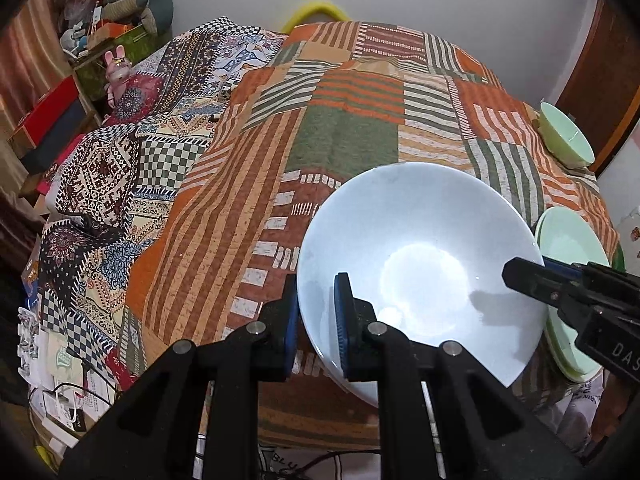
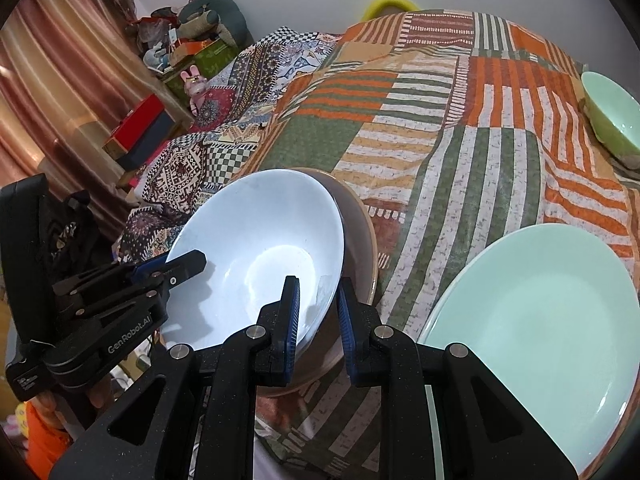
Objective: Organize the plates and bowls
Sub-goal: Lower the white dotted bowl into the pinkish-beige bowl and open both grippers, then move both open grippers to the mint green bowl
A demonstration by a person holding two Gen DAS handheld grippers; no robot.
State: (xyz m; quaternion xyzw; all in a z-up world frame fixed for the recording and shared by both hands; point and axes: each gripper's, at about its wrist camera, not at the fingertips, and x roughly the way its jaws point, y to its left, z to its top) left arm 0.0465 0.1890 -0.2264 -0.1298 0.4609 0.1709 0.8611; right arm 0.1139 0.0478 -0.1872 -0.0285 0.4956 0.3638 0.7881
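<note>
Pale-blue bowl point(image 1: 420, 264): tilted, nested in brown bowl point(image 2: 360, 240) on the patchwork cloth point(image 1: 344, 136).
Left gripper point(image 1: 316, 316): fingers clamped across the blue bowl's near rim.
Right gripper point(image 2: 318, 312): fingers straddle the opposite rim, one inside, one outside; whether they press it I cannot tell.
Mint plates point(image 2: 540, 320): stacked just right of the bowls.
Green bowl point(image 1: 566, 136): far right, well apart.

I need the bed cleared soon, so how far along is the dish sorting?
Partly done. The green plates look stacked already. In hand: both grippers, left and right, pinch opposite rims of the pale blue bowl, tilted over the brown bowl but not nested. Left: seat it, then collect the green bowl at the far edge.
</note>
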